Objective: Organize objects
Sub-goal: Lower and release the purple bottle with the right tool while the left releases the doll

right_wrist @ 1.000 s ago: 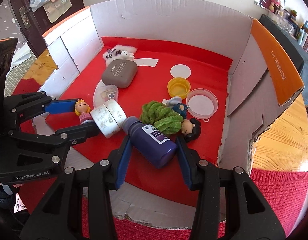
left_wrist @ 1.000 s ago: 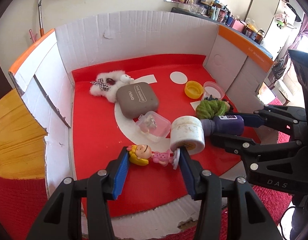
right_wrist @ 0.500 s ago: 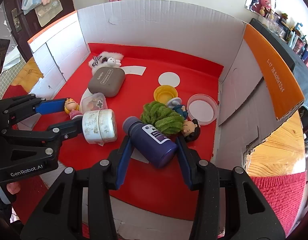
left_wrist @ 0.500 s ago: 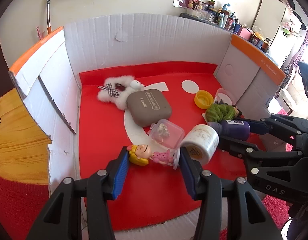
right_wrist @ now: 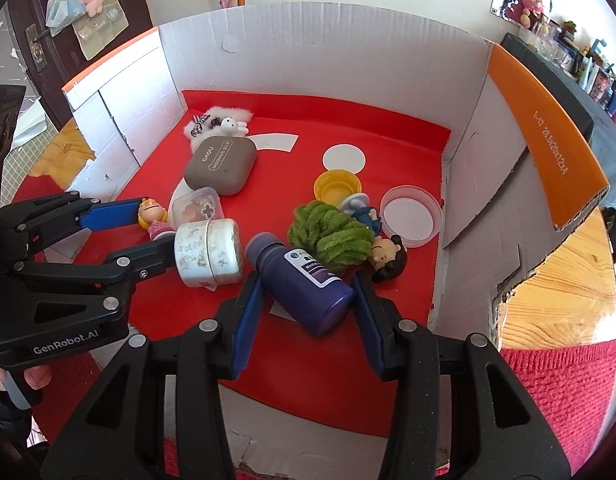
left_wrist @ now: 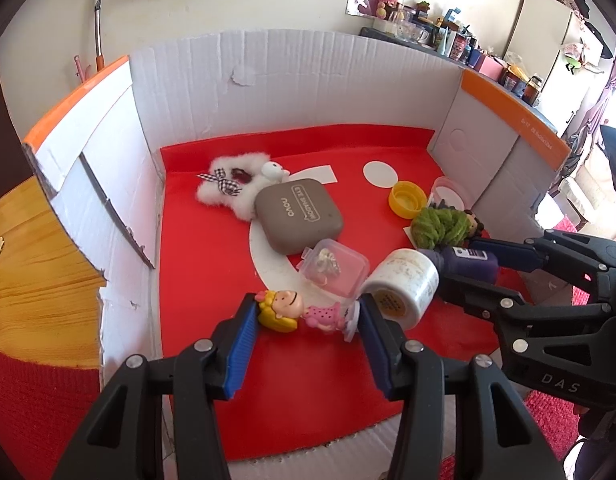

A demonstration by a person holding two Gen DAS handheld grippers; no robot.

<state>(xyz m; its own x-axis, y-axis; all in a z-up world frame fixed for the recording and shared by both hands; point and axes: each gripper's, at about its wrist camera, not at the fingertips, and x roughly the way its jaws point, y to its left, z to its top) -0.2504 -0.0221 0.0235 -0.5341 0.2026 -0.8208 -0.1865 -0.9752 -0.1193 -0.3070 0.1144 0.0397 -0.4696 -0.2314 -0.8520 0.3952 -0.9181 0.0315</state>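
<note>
My left tongs (left_wrist: 305,320) clasp the blonde doll (left_wrist: 295,312) lengthwise. Just right of the doll lies the white jar (right_wrist: 207,252); right of that, my right tongs (right_wrist: 305,300) straddle the purple bottle (right_wrist: 303,280), contact uncertain. Beyond the doll sits the grey case (left_wrist: 297,216).

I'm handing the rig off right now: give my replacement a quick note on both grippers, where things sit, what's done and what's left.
Left gripper: shut on the blonde doll, gripped head to feet, low over the red mat.
Right gripper: jaws flank the purple bottle, which lies on its side; whether they clamp it cannot be told.
The white jar lies on its side between the two grippers, beside the clear box.
The grey case, yellow cap, green yarn and dark-haired doll lie loose on the mat.
Done: nothing visibly sorted.
Left: place the doll and bottle, then the rest.
</note>
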